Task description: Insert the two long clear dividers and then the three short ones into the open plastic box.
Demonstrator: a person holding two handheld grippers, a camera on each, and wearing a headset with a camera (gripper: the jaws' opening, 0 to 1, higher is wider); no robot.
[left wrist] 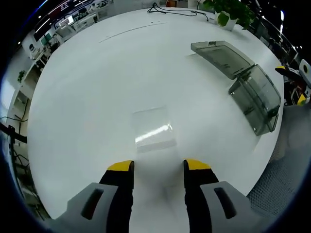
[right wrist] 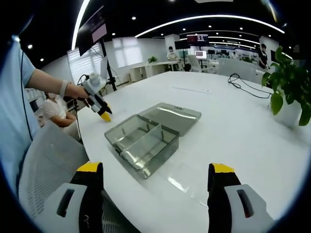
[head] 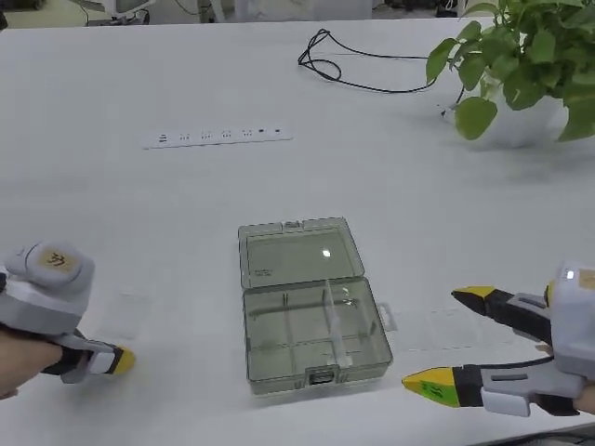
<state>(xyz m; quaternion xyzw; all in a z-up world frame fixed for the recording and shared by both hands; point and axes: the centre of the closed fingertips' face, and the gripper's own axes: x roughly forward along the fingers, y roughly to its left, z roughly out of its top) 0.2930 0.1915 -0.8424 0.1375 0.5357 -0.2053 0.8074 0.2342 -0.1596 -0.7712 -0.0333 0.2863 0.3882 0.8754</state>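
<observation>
White table (head: 112, 214): bare work surface, seen in the head view.

Plastic box (head: 311, 307): open, at the middle of the table between the two grippers. The lid lies flat on the far side and the base is nearer the person. One clear divider (head: 333, 330) stands upright in the base, right of its middle. Other parts inside are too faint to make out.

Plant (head: 521, 65): far right corner of the table.

Right gripper (right wrist: 155, 168): jaws spread wide, nothing between them. It hovers to the right of the box and points at it.

Left gripper (left wrist: 159, 166): jaws released and empty, low over the table, well left of the box.

Power strip (head: 218, 137): lies flat beyond the box.

Black cable (head: 344, 65): looped on the table at the far side, near the plant.

Loose clear piece (left wrist: 153, 128): flat on the table just ahead of the left jaws, not touching them. More clear pieces (head: 437, 325) lie flat to the right of the box, by the right gripper.
</observation>
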